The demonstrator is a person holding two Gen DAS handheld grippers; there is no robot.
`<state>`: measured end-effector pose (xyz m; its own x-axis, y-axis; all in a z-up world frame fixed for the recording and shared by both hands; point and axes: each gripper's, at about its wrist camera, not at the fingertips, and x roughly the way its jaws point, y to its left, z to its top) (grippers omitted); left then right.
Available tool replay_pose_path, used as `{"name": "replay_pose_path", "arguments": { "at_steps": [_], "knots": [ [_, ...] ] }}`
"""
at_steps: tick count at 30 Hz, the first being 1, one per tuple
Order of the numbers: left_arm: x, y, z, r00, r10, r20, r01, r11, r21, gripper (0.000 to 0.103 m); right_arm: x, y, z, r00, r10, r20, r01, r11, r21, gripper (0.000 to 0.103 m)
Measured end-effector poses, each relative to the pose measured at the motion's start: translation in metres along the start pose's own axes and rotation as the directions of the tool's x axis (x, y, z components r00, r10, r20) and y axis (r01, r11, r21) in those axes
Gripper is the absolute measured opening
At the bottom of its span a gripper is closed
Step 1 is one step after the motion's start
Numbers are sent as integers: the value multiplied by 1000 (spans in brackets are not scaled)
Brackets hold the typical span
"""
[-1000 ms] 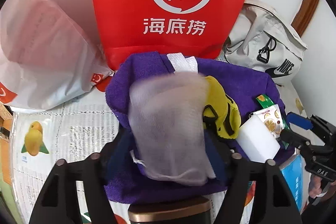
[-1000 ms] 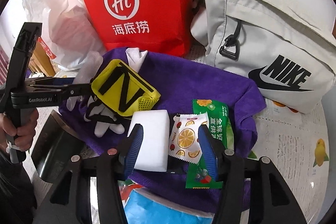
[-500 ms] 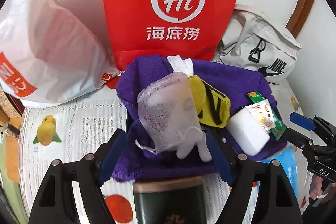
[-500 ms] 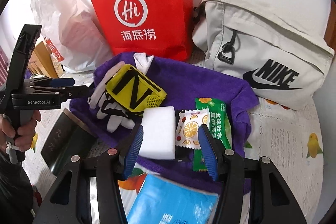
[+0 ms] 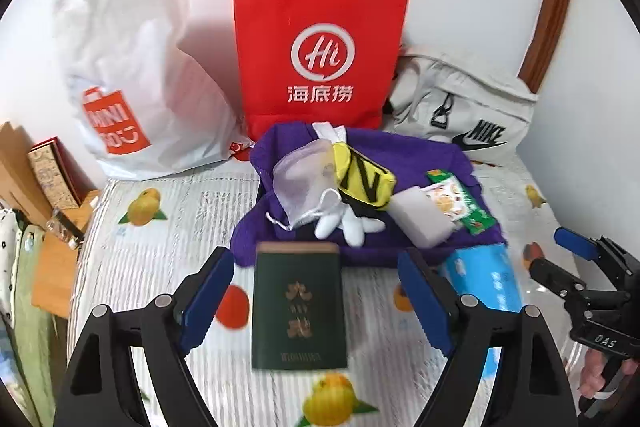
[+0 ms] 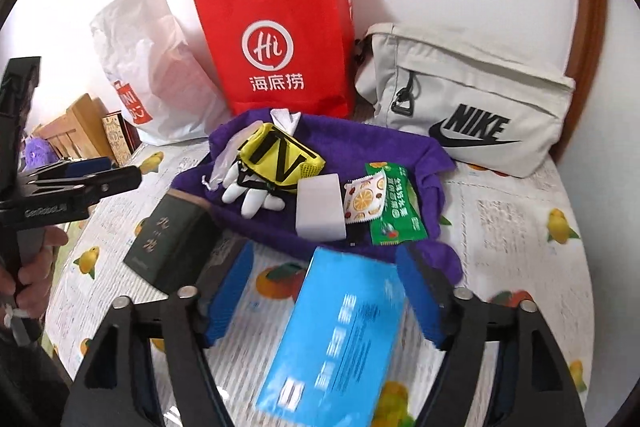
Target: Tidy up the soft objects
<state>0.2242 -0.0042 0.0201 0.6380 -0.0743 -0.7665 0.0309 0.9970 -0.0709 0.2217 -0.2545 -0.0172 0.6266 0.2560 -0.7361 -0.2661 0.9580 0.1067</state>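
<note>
Both the left gripper and the right gripper have just been opening; nothing is pinched. The glove is laid mid-frame on the purple cloth, fingers pointed toward the lower edge.

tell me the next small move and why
Probably bring the left gripper forward over the white glove on the purple towel. Both grippers have just opened with nothing pressed between the pads, and the soft things still lie loose there.
</note>
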Motion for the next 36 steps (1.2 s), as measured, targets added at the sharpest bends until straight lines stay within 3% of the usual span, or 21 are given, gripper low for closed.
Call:
{"name": "replay_pose_path", "arguments": {
  "at_steps": [7,12,16,25,29,36],
  "knots": [
    [-56,-13,-33,997,33,63,-33,999,-6,98,-48,15,-29,999,-8,32,8,1000,-5,86],
    [-90,-21,-56,994,53,98,-51,999,-14,102,-76,22,-46,998,-39,54,39,999,12,89],
    [-112,-30,-74,990,68,127,-67,998,-11,103,-97,25,-62,994,-72,77,69,997,39,97],
    [-142,-41,-110,988,61,142,-59,998,-20,103,-128,28,-101,990,-120,78,114,990,79,98],
    [-150,-48,-123,981,108,162,-108,994,-9,103,-135,28,-114,987,-141,72,134,987,87,101],
    [-158,-49,-133,979,116,170,-112,993,-34,103,-146,29,-125,983,-166,77,159,983,95,101]
  ]
}}
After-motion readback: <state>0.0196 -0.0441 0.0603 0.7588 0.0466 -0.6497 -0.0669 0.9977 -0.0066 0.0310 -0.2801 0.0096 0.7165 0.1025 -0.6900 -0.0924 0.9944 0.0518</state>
